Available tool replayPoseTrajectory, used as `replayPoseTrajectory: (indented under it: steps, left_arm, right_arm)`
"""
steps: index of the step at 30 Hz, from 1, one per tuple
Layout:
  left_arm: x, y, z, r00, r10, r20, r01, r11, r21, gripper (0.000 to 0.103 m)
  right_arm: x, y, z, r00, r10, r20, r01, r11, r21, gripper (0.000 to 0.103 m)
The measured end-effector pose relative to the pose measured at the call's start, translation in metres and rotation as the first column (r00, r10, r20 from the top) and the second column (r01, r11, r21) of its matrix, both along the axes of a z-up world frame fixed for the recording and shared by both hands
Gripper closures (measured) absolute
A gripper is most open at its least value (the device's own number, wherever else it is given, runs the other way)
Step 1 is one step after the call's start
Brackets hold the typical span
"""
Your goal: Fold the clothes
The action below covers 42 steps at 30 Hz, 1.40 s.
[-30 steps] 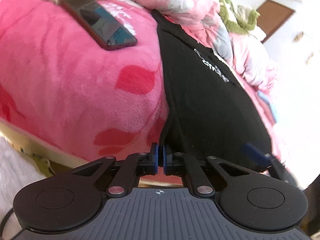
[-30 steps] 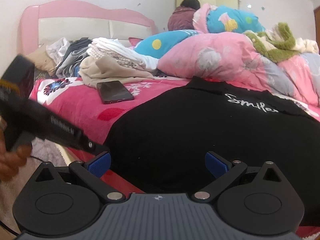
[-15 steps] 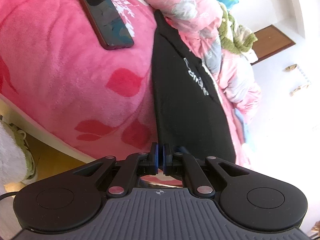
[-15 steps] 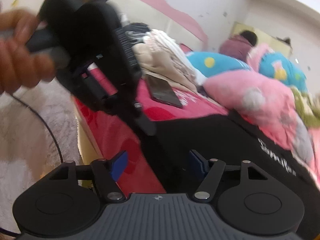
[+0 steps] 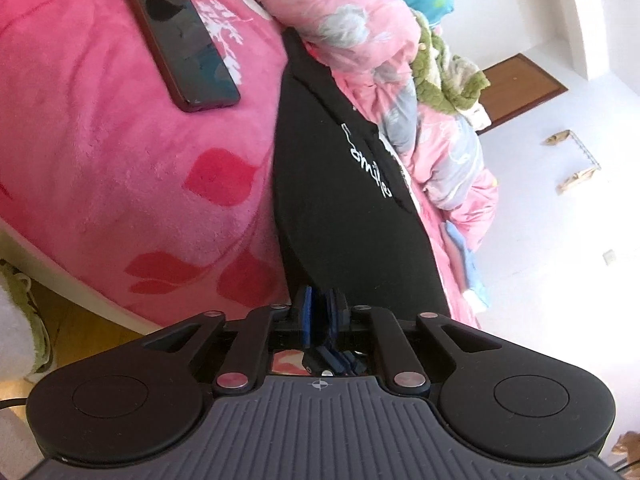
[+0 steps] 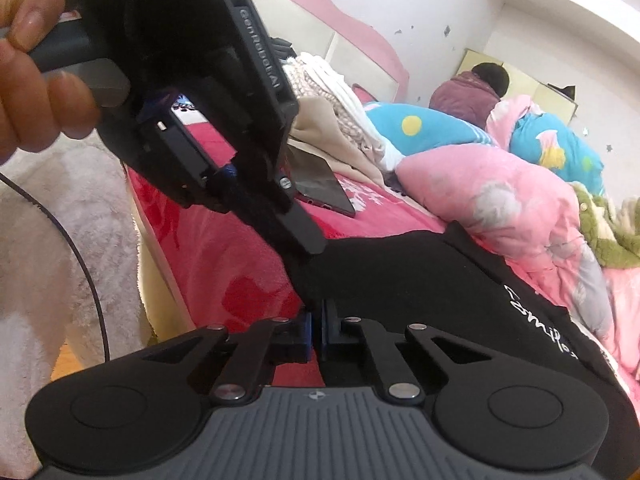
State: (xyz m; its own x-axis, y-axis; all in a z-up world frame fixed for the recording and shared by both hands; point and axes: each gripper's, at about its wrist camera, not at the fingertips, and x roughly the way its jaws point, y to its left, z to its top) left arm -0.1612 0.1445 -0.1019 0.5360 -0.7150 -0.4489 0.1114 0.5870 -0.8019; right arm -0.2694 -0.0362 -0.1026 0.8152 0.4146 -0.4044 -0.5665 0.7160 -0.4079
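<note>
The bed point(image 5: 100, 152), under a pink blanket with red leaf shapes, fills the left wrist view from 9 to 12 o'clock. One black shirt point(image 5: 340, 200) with white script lies on it, running from the near edge at 6 o'clock up towards 12, its far side against a heap of pink quilts point(image 5: 360, 40). One dark phone point(image 5: 180, 36) lies flat on the blanket at 11 o'clock, apart from the shirt.

The left tool point(image 5: 320, 308) has its blue pads nearly together, pinching the shirt's near hem at 6 o'clock. In the right wrist view the same tool point(image 6: 308, 246) slants down from 10 o'clock, its tip meeting the shirt's point(image 6: 440, 280) corner, and a hand point(image 6: 36, 72) at 9 o'clock wraps its grip, thumb on top.

The right tool point(image 6: 316, 332) is likewise closed to a thin slit, with black cloth caught between the pads at the shirt's near edge, just below the left tool's tip. Both tools thus grip the one shirt close together at the bed's point(image 6: 208, 264) side. A pile of folded clothes point(image 6: 328, 96) sits by the headboard at 12 o'clock, beyond the phone point(image 6: 320, 184).
</note>
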Motion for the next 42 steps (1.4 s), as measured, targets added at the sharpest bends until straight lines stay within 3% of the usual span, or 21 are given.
replayPoseTrajectory:
  steps: [1,3,6,9,13,16,20,24,28,32,35,38,40,42]
  left_arm:
    - [0.002,0.0,-0.001,1.0,0.006,-0.011,-0.006,1.0,-0.002,0.081]
    - [0.007,0.002,-0.006,0.999,0.027,-0.04,-0.027,1.0,-0.005,0.05]
    - [0.014,0.005,-0.013,0.996,0.045,-0.077,-0.048,0.998,-0.035,0.043]
    - [0.023,0.006,-0.023,0.992,0.038,-0.12,-0.05,0.994,-0.101,0.042]
    - [0.033,0.0,-0.032,0.987,0.021,-0.158,-0.041,0.991,-0.125,0.042]
    - [0.039,-0.008,-0.034,0.986,0.012,-0.168,-0.033,0.992,-0.123,0.045]
    - [0.047,-0.018,-0.038,0.983,0.002,-0.182,-0.024,0.993,-0.12,0.063]
    - [0.051,-0.023,-0.044,0.976,0.01,-0.218,-0.03,0.995,-0.092,0.091]
    - [0.049,-0.026,-0.041,0.978,0.025,-0.207,-0.032,0.999,-0.033,0.097]
    - [0.044,-0.034,-0.032,0.987,0.026,-0.157,-0.016,0.998,0.064,0.098]
    - [0.039,-0.04,-0.026,0.992,0.02,-0.121,-0.004,0.991,0.132,0.098]
    - [0.036,-0.045,-0.023,0.996,0.011,-0.094,0.006,0.983,0.182,0.098]
    - [0.034,-0.047,-0.02,0.997,0.004,-0.079,0.013,0.977,0.211,0.098]
    - [0.033,-0.05,-0.018,0.998,-0.004,-0.064,0.019,0.971,0.239,0.098]
  right_arm:
    - [0.0,0.0,0.0,1.0,0.0,-0.001,0.0,1.0,0.003,0.1]
    - [0.0,-0.001,0.001,1.0,-0.001,-0.003,0.001,1.0,0.01,0.1]
    - [0.0,-0.003,0.002,1.0,-0.001,-0.004,0.001,1.0,0.019,0.1]
    - [-0.001,-0.004,0.004,1.0,0.002,-0.003,-0.002,1.0,0.029,0.1]
    - [-0.002,-0.005,0.006,1.0,0.01,-0.008,-0.009,0.999,0.047,0.1]
    - [0.0,-0.007,0.006,1.0,0.013,-0.014,-0.012,0.999,0.053,0.1]
    - [0.003,-0.009,0.006,0.999,0.022,-0.028,-0.02,0.997,0.068,0.1]
    - [0.006,-0.013,0.004,0.997,0.037,-0.064,-0.031,0.996,0.087,0.1]
    - [0.008,-0.019,0.003,0.993,0.04,-0.113,-0.026,0.993,0.118,0.096]
    - [0.013,-0.032,0.001,0.984,0.004,-0.18,0.026,0.986,0.165,0.061]
    - [0.017,-0.057,0.001,0.963,-0.051,-0.266,0.111,0.969,0.219,0.06]
    - [0.016,-0.095,0.007,0.933,-0.107,-0.343,0.216,0.93,0.298,0.061]
    - [0.015,-0.122,0.011,0.917,-0.142,-0.373,0.278,0.898,0.342,0.061]
    - [0.016,-0.144,0.016,0.908,-0.199,-0.368,0.328,0.885,0.33,0.063]
